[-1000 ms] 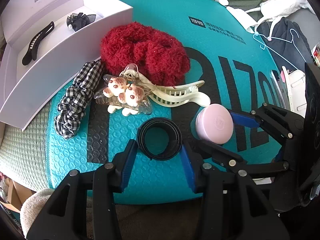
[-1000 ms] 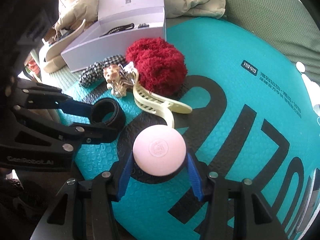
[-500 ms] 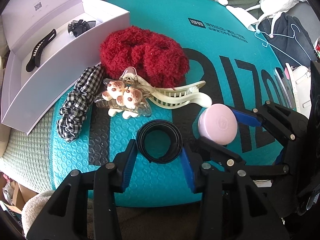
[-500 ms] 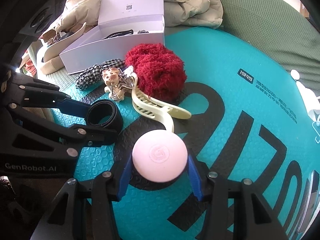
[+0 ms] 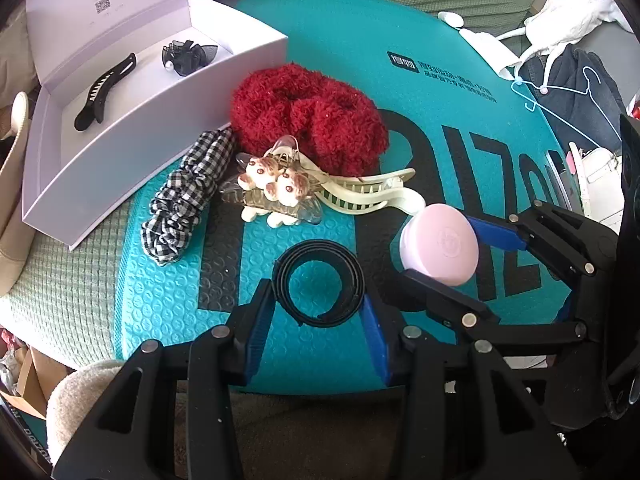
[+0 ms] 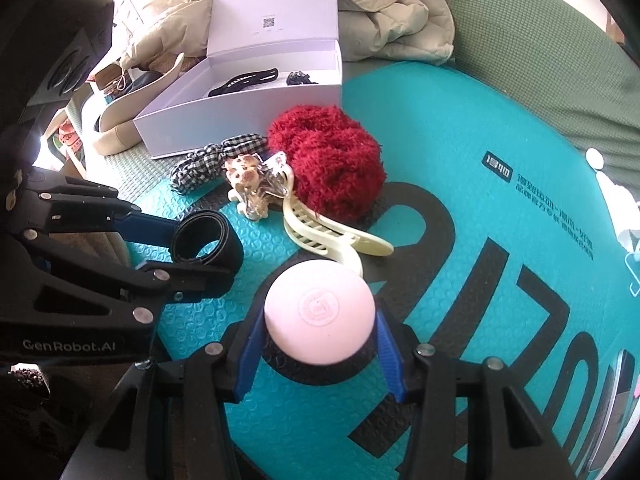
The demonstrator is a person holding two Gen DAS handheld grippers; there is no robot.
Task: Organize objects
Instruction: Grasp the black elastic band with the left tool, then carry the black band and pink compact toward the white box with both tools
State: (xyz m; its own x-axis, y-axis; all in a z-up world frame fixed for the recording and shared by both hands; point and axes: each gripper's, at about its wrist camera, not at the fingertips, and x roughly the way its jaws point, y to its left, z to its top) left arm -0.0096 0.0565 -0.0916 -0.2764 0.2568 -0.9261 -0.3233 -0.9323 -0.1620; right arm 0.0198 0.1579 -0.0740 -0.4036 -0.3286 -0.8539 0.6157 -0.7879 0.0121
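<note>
On the teal mat (image 5: 328, 80), left hand-held gripper (image 5: 318, 312) clamping black coiled band (image 5: 319, 282), right hand-held gripper (image 6: 320, 334) seemingly gripping pink disc (image 6: 319, 312).

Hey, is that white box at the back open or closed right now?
Open. The white box has its lid standing up behind it, and a black hair clip and a black bow clip lie inside.

both the left claw (image 5: 318, 312) and the right claw (image 6: 320, 344) are built of matte black angular linkage arms with cut-out slots, joined by round silver rivets at each pivot. each finger carries a flat blue pad (image 5: 256, 332) on its inner face. white lettering reading genrobot.ai (image 6: 68, 346) is printed on the side of the left claw's black body
</note>
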